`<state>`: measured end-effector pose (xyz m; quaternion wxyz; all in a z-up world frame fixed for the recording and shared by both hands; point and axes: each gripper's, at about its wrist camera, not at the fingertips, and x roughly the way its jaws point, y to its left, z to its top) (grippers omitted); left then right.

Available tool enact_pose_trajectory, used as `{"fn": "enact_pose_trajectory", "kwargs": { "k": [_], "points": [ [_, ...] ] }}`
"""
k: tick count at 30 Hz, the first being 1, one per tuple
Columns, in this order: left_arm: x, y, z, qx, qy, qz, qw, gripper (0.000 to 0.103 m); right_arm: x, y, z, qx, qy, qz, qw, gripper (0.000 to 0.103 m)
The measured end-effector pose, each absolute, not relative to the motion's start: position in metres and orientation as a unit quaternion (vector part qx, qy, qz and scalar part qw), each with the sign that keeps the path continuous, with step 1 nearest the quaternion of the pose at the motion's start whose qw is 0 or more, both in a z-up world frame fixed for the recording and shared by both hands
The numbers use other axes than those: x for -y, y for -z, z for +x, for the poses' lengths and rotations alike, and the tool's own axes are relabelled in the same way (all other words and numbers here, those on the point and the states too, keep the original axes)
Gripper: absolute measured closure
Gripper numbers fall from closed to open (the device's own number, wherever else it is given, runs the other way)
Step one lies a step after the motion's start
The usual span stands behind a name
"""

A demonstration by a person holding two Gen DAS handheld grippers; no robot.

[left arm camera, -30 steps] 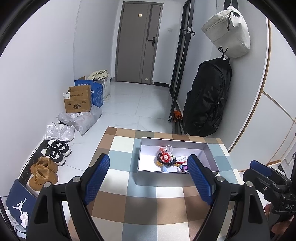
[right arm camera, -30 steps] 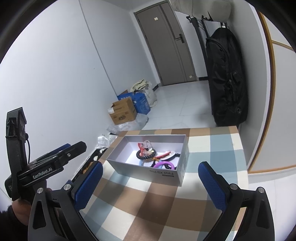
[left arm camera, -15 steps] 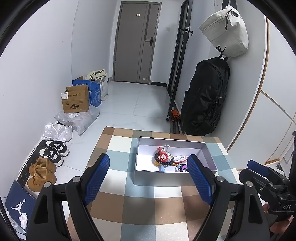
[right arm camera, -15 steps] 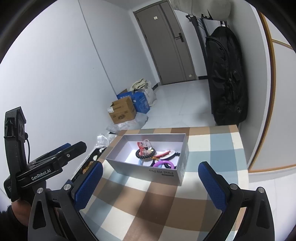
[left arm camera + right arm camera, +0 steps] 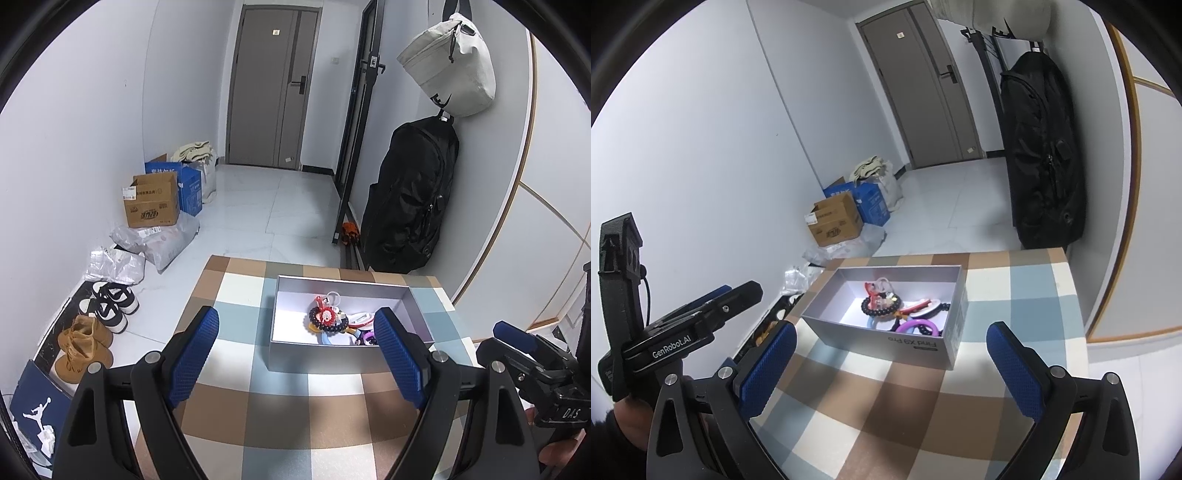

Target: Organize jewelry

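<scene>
A grey open box stands on the checked tablecloth. Inside lies a heap of jewelry: a dark bead bracelet with a red charm, a purple ring, a blue ring and white-red pieces. My left gripper hangs open above the cloth, just short of the box, nothing between its blue pads. My right gripper is open too, near the box's front wall, empty. Each gripper shows at the edge of the other's view.
The table ends at a white tiled floor. A black backpack and a pale bag hang at the right wall. Cardboard boxes, plastic parcels and shoes line the left wall. A grey door is at the back.
The left wrist view shifts slightly; the box appears a little lower and to the left. Both grippers stay open and nothing is picked up.
</scene>
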<state>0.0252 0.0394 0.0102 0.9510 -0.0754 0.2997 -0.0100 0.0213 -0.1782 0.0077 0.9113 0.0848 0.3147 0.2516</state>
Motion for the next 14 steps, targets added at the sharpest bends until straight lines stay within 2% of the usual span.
{"fn": "enact_pose_trajectory", "kwargs": {
  "k": [14],
  "points": [
    [-0.0360,-0.0090,0.0259,-0.301,0.018,-0.068,0.951,0.020,0.1780,-0.0079,0.0212,-0.315,-0.252,0.084,0.911,0.000]
  ]
}}
